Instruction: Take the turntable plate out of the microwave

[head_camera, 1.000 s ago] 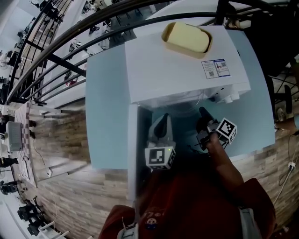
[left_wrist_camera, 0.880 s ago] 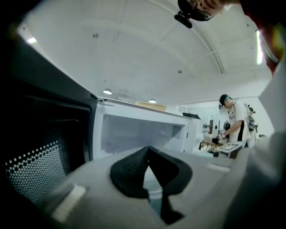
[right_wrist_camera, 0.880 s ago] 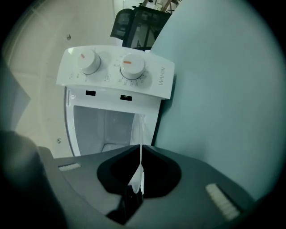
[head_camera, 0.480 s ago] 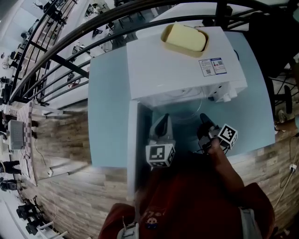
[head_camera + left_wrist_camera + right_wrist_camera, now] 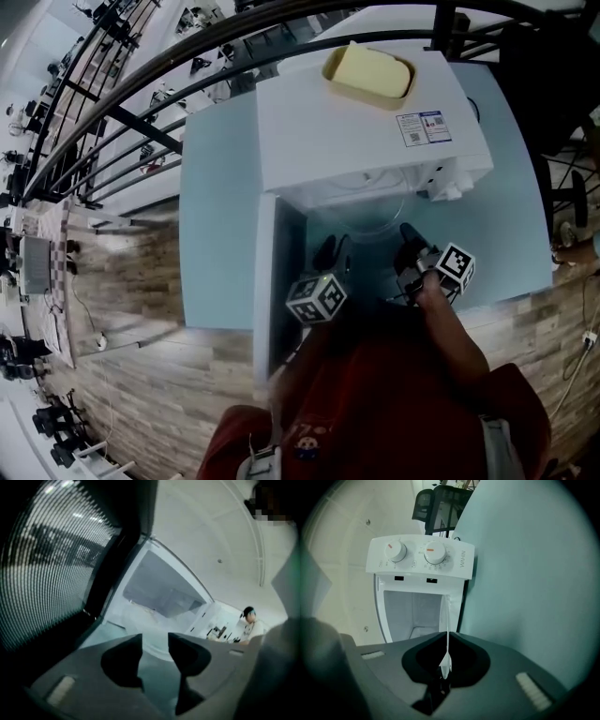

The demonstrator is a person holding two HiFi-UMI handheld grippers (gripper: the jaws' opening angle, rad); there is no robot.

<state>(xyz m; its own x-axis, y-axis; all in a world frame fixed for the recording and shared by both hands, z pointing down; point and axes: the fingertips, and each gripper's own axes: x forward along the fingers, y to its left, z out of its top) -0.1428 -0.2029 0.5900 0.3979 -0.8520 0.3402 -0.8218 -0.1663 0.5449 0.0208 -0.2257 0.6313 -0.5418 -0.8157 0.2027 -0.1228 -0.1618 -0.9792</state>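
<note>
**Plate (image 5: 370, 220) gripped at the microwave (image 5: 366, 122) mouth by the right claw (image 5: 407, 232)**

The white microwave is stood on a pale blue bench (image 5: 220, 216), and its door (image 5: 269, 281) is swung open to the left. A yellow tray (image 5: 368, 75) is set on its top. The clear glass plate is seen partly out of the cavity, its front arc showing just in front of the opening, above the bench. Whether it is rested on anything there cannot be told.

The right claw is closed on the plate's right-hand rim. In the right gripper view the glass is seen edge-on, as a thin pale line pinched between the two jaws. The open cavity and the two knobs (image 5: 435, 553) of the control panel are seen beyond it.

The left claw (image 5: 330, 251) is held just beside the door, near the plate's left side. Its jaws have just been opening, and in the left gripper view they are seen apart, with nothing pressed between the pads. Whether the rim reaches into that gap cannot be told. The door's meshed window (image 5: 42, 564) is seen close on the left of that view.
</note>
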